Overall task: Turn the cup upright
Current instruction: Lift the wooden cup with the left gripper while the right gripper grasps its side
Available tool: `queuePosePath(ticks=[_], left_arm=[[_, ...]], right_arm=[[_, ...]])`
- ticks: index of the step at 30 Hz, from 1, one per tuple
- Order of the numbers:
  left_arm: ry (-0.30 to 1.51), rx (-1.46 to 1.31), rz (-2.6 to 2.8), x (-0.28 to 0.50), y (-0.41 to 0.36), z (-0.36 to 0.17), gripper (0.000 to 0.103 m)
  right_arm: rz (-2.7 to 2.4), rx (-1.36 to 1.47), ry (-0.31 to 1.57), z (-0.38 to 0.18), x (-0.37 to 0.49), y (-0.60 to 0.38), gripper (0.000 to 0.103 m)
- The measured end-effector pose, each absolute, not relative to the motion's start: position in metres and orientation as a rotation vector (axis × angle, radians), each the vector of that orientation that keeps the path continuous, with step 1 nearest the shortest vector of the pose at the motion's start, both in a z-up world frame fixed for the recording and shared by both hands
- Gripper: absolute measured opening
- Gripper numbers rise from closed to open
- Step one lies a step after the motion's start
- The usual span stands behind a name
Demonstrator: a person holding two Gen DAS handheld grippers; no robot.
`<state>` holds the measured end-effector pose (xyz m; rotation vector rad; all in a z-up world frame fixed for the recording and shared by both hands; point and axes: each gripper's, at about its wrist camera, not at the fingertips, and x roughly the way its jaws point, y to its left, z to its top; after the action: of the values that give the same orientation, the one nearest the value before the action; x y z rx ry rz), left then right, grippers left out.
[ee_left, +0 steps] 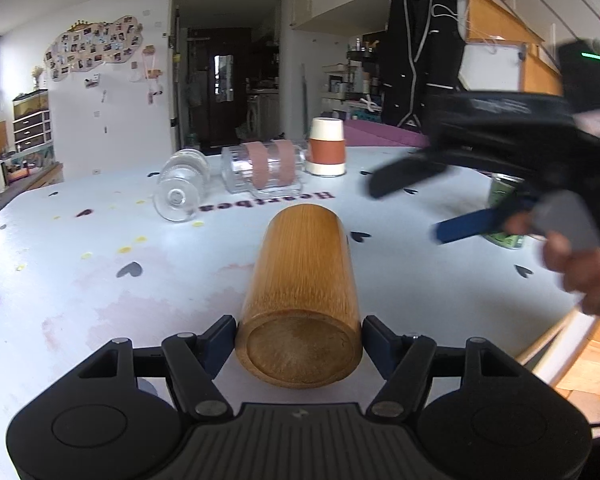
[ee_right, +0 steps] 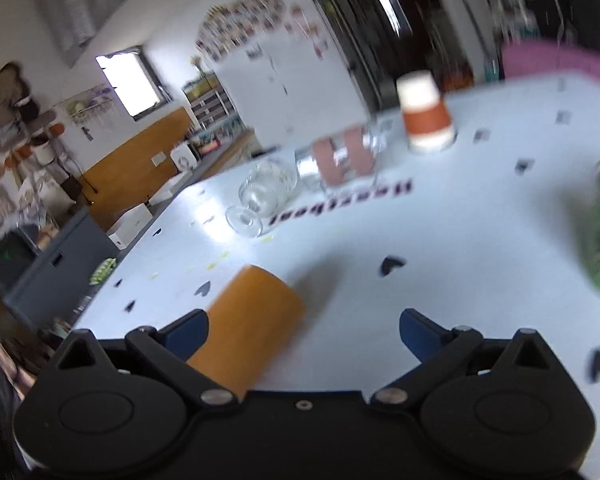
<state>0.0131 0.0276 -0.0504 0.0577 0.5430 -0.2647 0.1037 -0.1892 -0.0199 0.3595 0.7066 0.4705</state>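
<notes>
Closest to my left wrist camera, the wooden cup (ee_left: 300, 300) lies on its side on the white table (ee_left: 100, 280), its base facing the lens, and my left gripper (ee_left: 299, 338) has a blue finger against each side of that base, pinching it. Beyond lie a ribbed glass (ee_left: 182, 186) and a glass jar (ee_left: 260, 168), both tipped over, with an upside-down paper cup (ee_left: 327, 147) beside them. My right gripper (ee_left: 420, 204) hangs blurred at right, tongs spread, in front of a green can (ee_left: 504, 216). From my right wrist camera, the right gripper (ee_right: 304, 332) is spread wide above the table (ee_right: 440, 240); the wooden cup (ee_right: 248, 328) lies just inside its left finger.
</notes>
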Motion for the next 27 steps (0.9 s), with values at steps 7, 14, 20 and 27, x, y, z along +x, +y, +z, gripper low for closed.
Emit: queuePosePath(ticks=[7, 14, 20, 27], left_arm=[[0.555, 0.095, -0.297, 0.006, 0.022, -0.05, 0.069], [0.552, 0.116, -0.321, 0.001, 0.02, -0.05, 0.069], [0.551, 0.121, -0.324, -0.001, 0.019, -0.05, 0.069], [0.505, 0.1, -0.35, -0.007, 0.023, -0.033, 0.071]], right_arm=[[0.501, 0.609, 0.999, -0.059, 0.156, -0.166, 0.099], [0.5, 0.713, 1.146, -0.071, 0.17, -0.157, 0.092], [0.507, 0.752, 1.197, -0.071, 0.173, -0.155, 0.086], [0.502, 0.738, 1.173, -0.072, 0.173, -0.164, 0.075]])
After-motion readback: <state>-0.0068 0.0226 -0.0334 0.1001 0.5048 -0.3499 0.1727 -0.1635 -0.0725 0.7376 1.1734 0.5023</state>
